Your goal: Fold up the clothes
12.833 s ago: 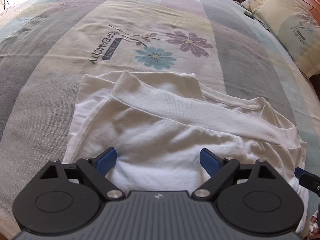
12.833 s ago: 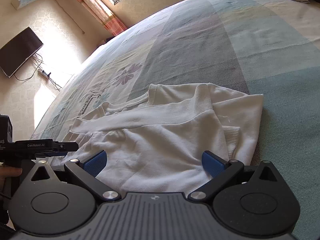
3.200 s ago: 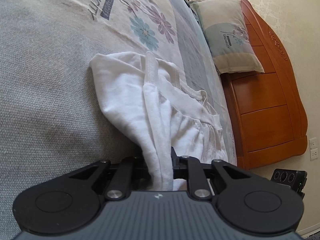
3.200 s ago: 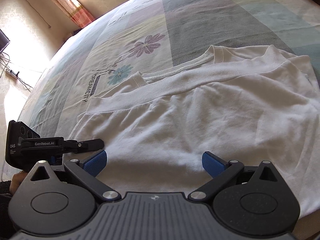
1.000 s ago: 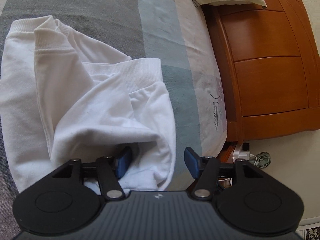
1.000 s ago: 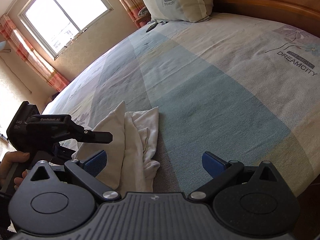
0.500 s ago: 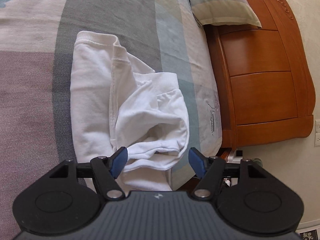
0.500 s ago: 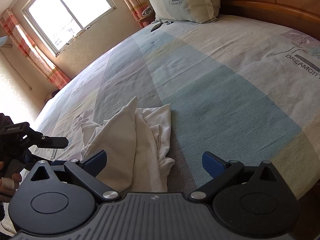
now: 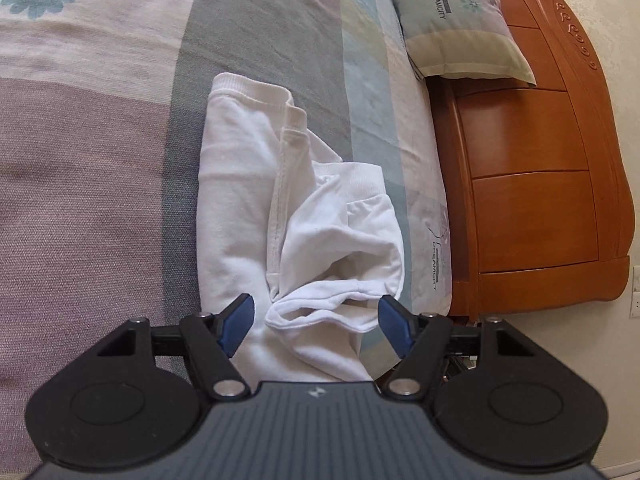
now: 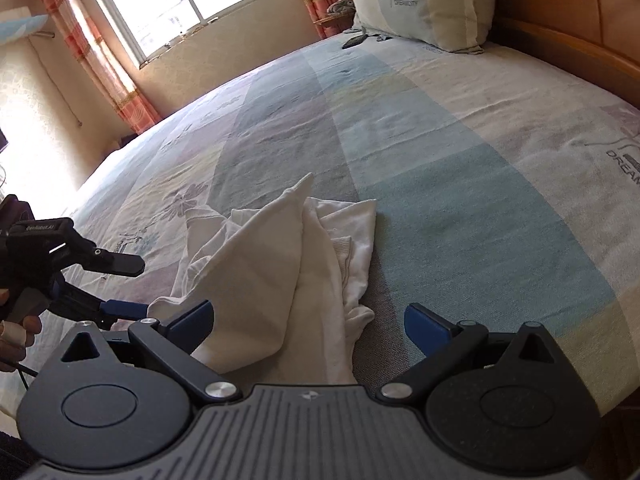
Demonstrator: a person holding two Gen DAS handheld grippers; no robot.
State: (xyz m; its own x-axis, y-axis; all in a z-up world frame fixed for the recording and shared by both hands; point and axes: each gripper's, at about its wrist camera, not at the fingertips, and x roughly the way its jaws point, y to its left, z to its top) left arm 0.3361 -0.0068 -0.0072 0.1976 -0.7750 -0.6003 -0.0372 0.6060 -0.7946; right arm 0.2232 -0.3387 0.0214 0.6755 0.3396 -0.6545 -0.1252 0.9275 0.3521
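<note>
Left gripper (image 9: 314,322) nearest: blue pads spread, jaws just been opening, rumpled edge of white sweatshirt (image 9: 296,216) between them but not pinched. Right gripper (image 10: 308,322) likewise wide apart, gripping nothing, above sweatshirt's near end. Sweatshirt lay in narrow, loosely folded bundle on patchwork bedspread (image 10: 460,184), near bed edge. Beyond: pillow (image 9: 460,20) against wooden headboard (image 9: 560,160); window (image 10: 180,4) with curtains farthest.

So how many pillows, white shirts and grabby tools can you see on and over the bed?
Pillows: 1, the pillow by the headboard.
White shirts: 1, the white shirt bunched on the bed.
Tools: 2, the left tool and the right tool, both open.
Total: 4
</note>
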